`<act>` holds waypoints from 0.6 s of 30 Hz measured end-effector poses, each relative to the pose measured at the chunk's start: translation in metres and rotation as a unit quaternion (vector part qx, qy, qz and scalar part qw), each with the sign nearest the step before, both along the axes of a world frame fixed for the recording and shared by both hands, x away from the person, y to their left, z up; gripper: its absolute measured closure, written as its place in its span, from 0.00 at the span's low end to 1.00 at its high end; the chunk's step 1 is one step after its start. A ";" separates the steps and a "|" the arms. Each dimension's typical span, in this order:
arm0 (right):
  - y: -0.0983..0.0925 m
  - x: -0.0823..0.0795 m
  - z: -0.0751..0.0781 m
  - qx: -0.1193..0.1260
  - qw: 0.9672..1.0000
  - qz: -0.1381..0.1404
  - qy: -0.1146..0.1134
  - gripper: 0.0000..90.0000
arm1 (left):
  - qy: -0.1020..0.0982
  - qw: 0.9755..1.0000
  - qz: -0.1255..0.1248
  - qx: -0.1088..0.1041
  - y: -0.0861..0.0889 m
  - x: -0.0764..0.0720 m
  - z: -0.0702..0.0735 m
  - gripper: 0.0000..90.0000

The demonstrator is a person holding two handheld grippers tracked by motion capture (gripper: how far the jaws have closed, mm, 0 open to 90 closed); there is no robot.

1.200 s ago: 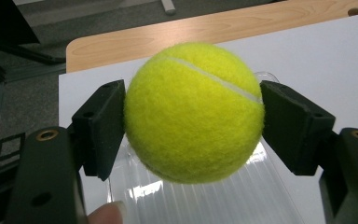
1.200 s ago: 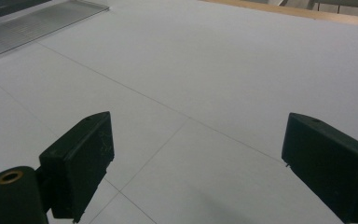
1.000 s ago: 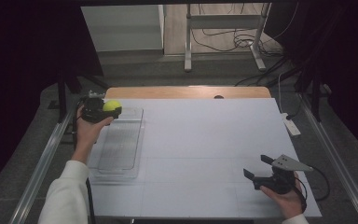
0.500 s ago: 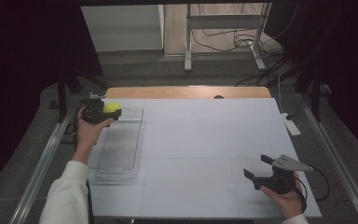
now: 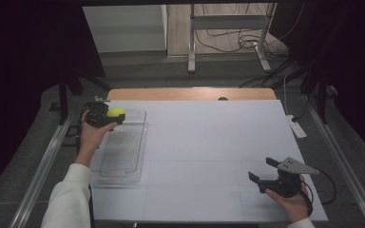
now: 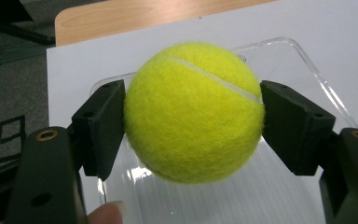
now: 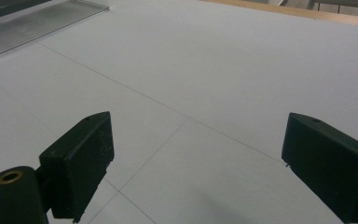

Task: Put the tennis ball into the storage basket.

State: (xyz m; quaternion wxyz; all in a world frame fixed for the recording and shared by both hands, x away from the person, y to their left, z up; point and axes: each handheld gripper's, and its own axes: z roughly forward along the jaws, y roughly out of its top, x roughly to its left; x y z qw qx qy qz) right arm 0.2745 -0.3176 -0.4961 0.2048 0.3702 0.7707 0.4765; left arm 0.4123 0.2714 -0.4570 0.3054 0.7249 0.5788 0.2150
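step: i hold ball (image 6: 194,112) clamped in left claw (image 5: 105,115) over far tray (image 5: 123,147) | right claw (image 5: 261,173) apart | next: lower, release

Your left gripper (image 5: 110,117) sits at the table's (image 5: 209,142) far-left corner w/ the ball (image 5: 116,112) between its jaws, above the far end of the tray (image 5: 123,164). Tray lies along the left edge. Your right gripper (image 5: 264,175) is near-right, well apart from both. Power strip (image 5: 297,128) lies off the right edge.
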 end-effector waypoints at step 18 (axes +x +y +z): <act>0.000 0.000 0.000 -0.001 1.000 0.001 0.000 0.10 | 0.023 1.000 -0.001 0.004 0.001 0.002 -0.014 0.30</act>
